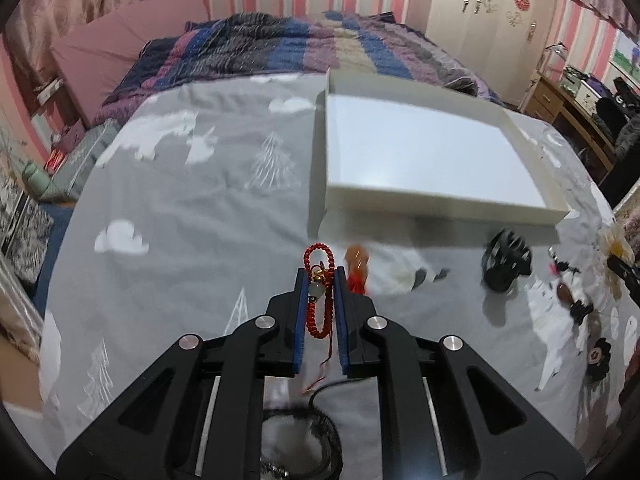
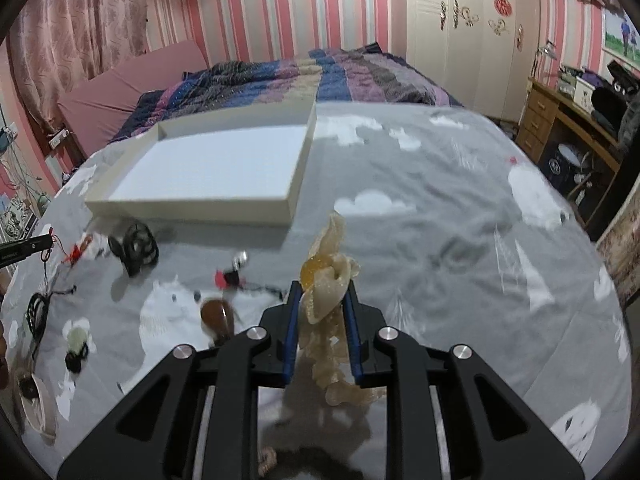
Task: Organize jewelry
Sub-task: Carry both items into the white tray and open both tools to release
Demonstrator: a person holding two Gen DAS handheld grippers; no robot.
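Observation:
My left gripper is shut on a red braided bracelet with a pale bead, held above the grey bedspread. A shallow white box lies ahead and to the right of it, its inside bare. My right gripper is shut on a translucent amber hair scrunchie that hangs down between the fingers. In the right wrist view the white box lies ahead to the left.
Loose accessories lie on the bedspread: a black claw clip, an orange-red charm, a brown clip, a red-and-black hairpin, black hair ties. A striped quilt is behind the box. A desk stands at right.

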